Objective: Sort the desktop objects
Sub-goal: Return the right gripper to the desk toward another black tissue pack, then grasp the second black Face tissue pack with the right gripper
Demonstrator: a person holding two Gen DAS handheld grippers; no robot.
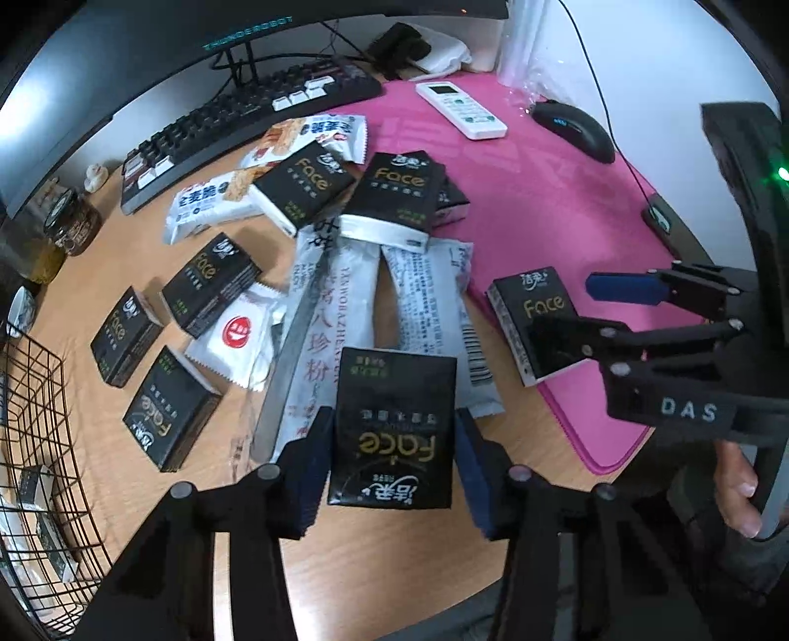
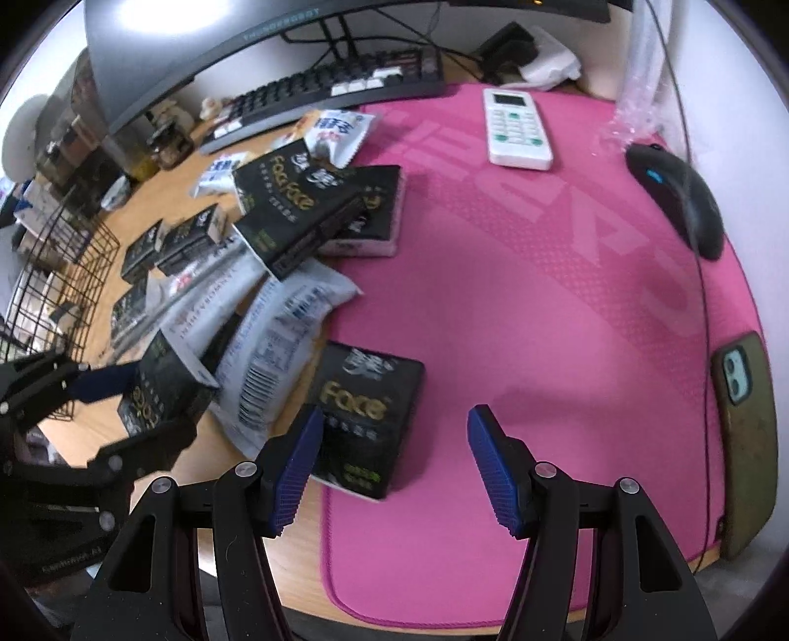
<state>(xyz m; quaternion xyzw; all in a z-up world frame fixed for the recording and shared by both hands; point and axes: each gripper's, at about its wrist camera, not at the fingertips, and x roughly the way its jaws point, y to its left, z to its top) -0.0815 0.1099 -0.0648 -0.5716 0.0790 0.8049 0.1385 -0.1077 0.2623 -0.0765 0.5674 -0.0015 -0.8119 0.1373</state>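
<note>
Left wrist view: the left gripper [image 1: 392, 453] brackets a black Face tissue pack [image 1: 392, 429] on the wooden desk [image 1: 394, 542]; whether the pads press it, I cannot tell. A wire basket [image 1: 44, 434] stands left.

Right wrist view: the right gripper [image 2: 394, 468] gapes open over the pink mat [image 2: 542, 296], another Face pack [image 2: 367, 419] beside its left finger; a phone [image 2: 744, 458] appears only here.

Legible markings. "Face" in gold letters stands on the black tissue packs, among them the pack [image 1: 392, 429] between the left gripper's fingers, where it reads upside down, and the pack [image 2: 367, 414] at the pink mat's edge. "DAS" in white stands on the right gripper's black frame [image 1: 688, 409]. "THUNDEROBOT" runs along the monitor's lower bezel [image 1: 246, 33]. A long white sachet [image 1: 315, 335] bears red Chinese characters and small Latin capitals, too small to read reliably.
</note>
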